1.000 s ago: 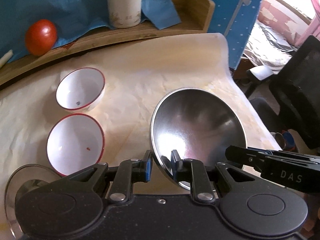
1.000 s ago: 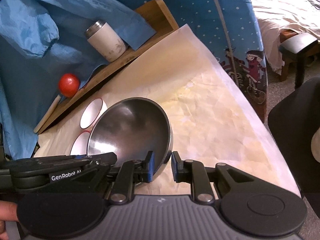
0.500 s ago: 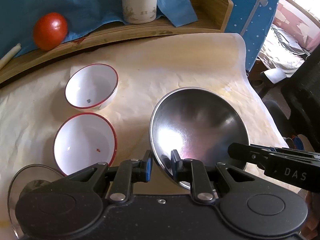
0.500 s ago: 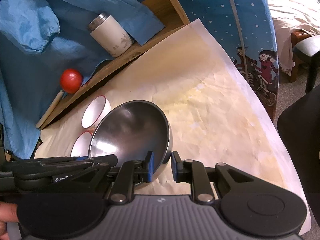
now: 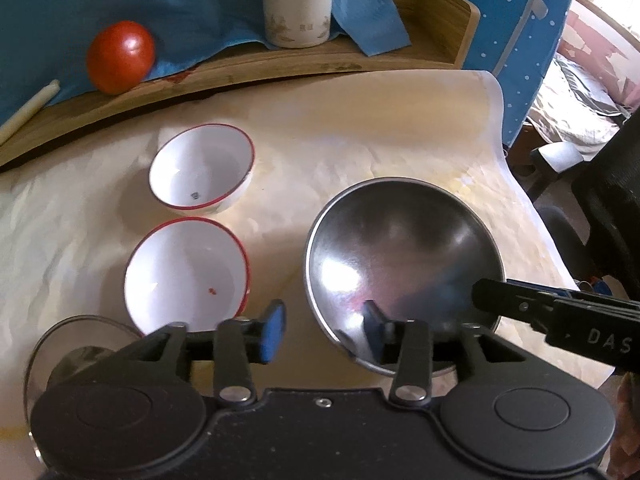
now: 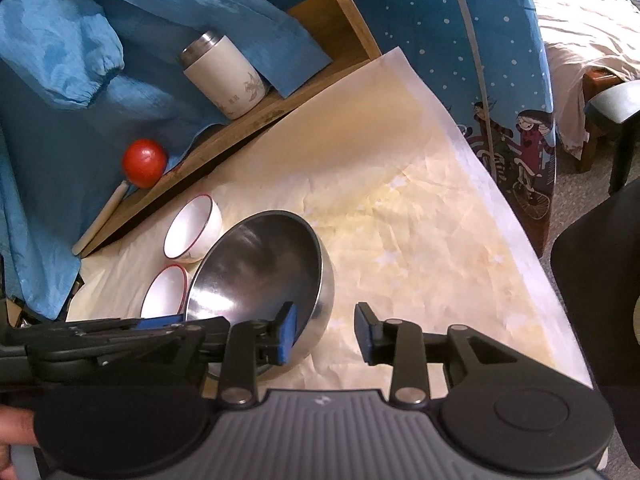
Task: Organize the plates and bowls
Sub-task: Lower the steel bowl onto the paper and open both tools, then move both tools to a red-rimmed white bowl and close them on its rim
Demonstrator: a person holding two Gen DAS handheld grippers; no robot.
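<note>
Round stainless-steel bowl [image 5: 404, 264] resting upright on cream paper table cover [image 5: 352, 128], at about 4 o'clock in the left wrist view. Near rim straddled by left gripper [image 5: 320, 332]: jaws opening, one blue pad outside the rim, the other inside the bowl, neither pressing on the metal. In the right wrist view, same bowl [image 6: 256, 276] at 7 o'clock, rim between the fingers of right gripper [image 6: 326, 332]; jaws opening here too, left pad inside against the wall, right pad clear of the outer wall, nothing clamped. Black body of the other gripper crossing each view at the lower edge.

Two white red-rimmed ceramic bowls at 9 to 10 o'clock from the steel bowl, side by side, close but apart: nearer bowl [image 5: 186, 276] with a small red speck inside, farther bowl [image 5: 202, 174] with a dark mark on its bottom. Clear glass lid [image 5: 64, 344] at 8 o'clock, partly hidden behind the gripper body. On wooden tray [image 5: 248, 68] at 12 o'clock: red tomato [image 5: 120, 56], white cylindrical thermos flask [image 5: 298, 4], blue cloth [image 5: 180, 4].
</note>
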